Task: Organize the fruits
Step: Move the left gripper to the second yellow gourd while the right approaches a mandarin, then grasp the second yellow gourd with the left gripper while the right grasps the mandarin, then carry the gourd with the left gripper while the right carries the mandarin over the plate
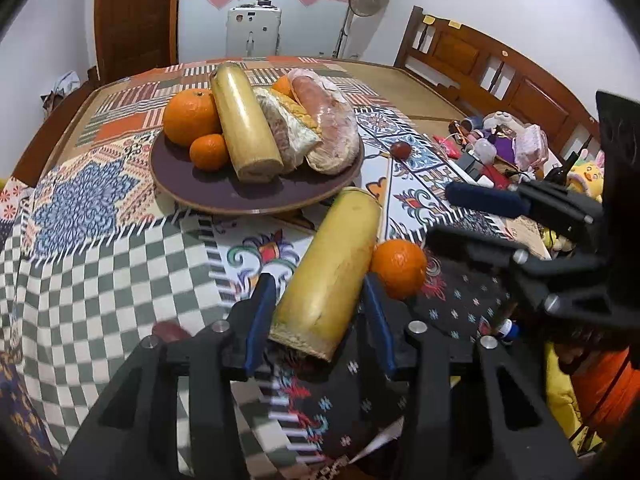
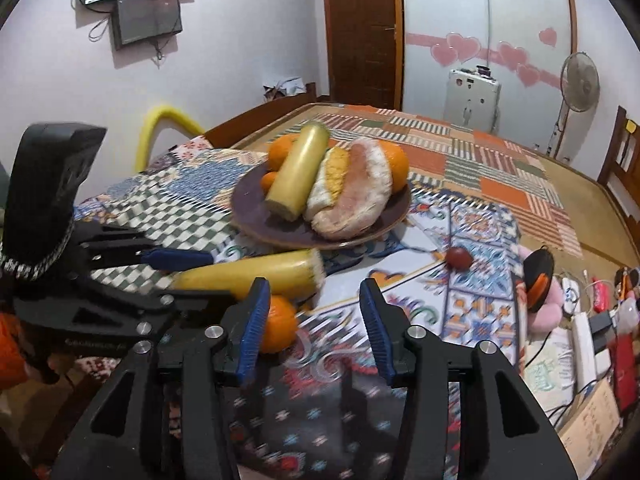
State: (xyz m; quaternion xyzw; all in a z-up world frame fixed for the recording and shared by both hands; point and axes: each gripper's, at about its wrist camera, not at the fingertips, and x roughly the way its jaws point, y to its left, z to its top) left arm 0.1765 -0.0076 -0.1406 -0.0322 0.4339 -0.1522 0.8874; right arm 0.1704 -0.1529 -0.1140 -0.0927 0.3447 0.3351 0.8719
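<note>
The left gripper (image 1: 320, 304) is straddling a yellow stalk (image 1: 332, 272) lying on the cloth (image 1: 120, 264) before the plate (image 1: 256, 196), pads apparently just clear; the right gripper (image 2: 316, 316) is gaping empty beside an orange (image 2: 280, 324).

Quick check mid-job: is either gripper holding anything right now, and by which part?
The left gripper straddles the near cut end of the yellow cylinder; whether its pads press cannot be told. The right gripper is open and empty, the orange beside its left finger.

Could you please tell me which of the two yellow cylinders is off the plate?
The yellow cylinder lying on the patterned cloth, between the left hand-held gripper's blue fingers; the other yellow cylinder rests on the purple plate.
</note>
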